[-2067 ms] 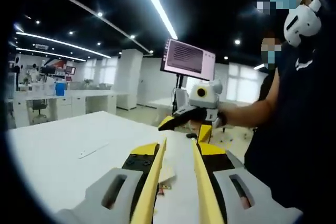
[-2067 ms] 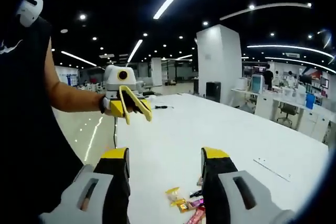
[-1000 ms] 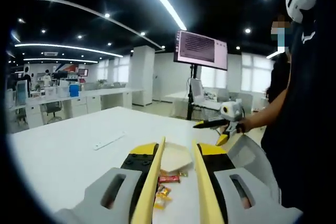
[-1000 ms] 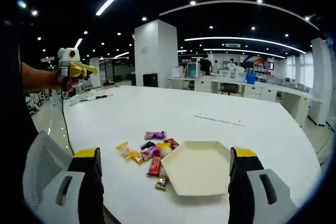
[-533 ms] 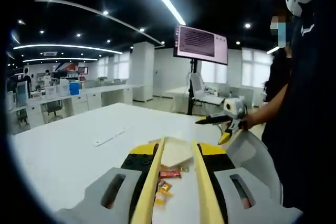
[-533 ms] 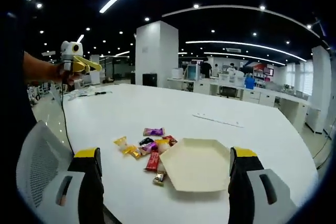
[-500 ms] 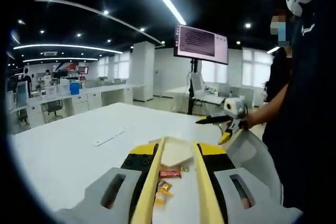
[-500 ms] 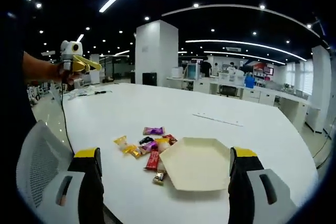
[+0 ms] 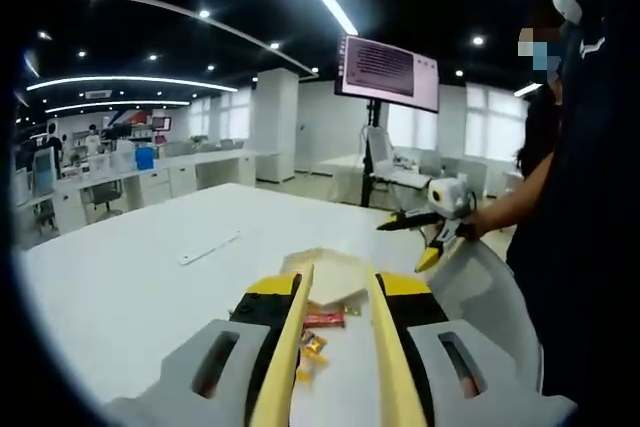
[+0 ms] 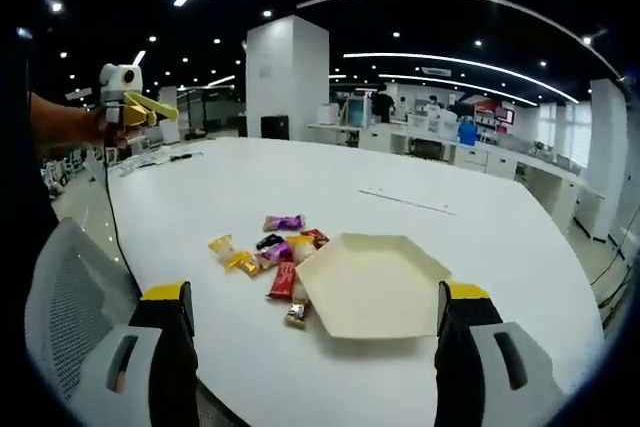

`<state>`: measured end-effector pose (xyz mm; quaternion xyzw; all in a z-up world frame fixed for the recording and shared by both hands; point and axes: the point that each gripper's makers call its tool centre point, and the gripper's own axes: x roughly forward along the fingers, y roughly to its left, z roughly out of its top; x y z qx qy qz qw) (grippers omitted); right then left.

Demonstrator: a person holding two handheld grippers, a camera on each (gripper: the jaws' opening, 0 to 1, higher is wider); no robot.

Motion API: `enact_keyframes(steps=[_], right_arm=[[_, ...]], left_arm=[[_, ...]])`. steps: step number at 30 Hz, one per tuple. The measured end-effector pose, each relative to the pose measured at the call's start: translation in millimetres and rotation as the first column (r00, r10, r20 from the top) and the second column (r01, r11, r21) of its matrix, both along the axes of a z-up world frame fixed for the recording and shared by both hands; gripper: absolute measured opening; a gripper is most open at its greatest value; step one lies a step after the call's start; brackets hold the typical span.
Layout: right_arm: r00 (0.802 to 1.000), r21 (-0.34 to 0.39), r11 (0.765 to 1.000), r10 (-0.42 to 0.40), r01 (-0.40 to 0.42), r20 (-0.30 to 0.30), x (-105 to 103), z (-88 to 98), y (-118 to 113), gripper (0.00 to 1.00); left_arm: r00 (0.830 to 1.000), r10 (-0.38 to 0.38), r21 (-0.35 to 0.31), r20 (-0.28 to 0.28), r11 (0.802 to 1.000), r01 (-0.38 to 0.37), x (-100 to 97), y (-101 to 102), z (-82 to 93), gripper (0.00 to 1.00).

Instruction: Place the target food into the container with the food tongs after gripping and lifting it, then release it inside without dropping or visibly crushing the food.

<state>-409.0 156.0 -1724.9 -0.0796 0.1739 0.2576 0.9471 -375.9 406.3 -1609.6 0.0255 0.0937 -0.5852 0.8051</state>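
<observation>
While both tools hang well above the broad white bench [image 10: 420, 217], nothing is gripped, so the risks lie in the approach. The left gripper [image 9: 335, 292] carries long yellow tong blades held close together with a narrow gap between them and nothing in it; in the right gripper view it appears far off at the left [image 10: 140, 107]. The right gripper [image 10: 312, 299] has its black, yellow-tipped fingers [image 10: 168, 299] spread wide and empty.

The small wrapped sweets in mixed colours [image 10: 272, 251] lie heaped on the bench, touching the left edge of the shallow cream hexagonal tray [image 10: 372, 282], which is empty. In the left gripper view the same heap [image 9: 318, 325] shows between the blades, with the tray [image 9: 335, 272] just beyond.

Because the sweets overlap, the blades could catch two at once or push the heap under the tray's rim. Glossy wrappers may slip from a light pinch, and a hard pinch could crush one. Which sweet is the target I cannot tell.
</observation>
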Motion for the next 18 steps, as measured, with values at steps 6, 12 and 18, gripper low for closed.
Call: enact_keyframes(steps=[6, 12, 18], right_arm=[[0.999, -0.044, 0.999, 0.032, -0.032, -0.001, -2.9, -4.4, 5.1, 0.99], [1.0, -0.011, 1.0, 0.001, -0.001, -0.015, -0.9, -4.4, -2.8, 0.99], [1.0, -0.007, 1.0, 0.001, -0.001, -0.018, -1.6, -4.7, -1.8, 0.99]], left_arm=[[1.0, -0.012, 0.026, 0.012, 1.0, 0.012, 5.1, -4.3, -10.3, 0.25], [0.997, -0.074, 0.116, 0.037, 0.991, 0.069, 6.7, -14.6, -23.5, 0.24], [0.993, -0.116, 0.194, 0.03, 0.975, 0.108, 12.4, -19.6, -34.4, 0.24]])
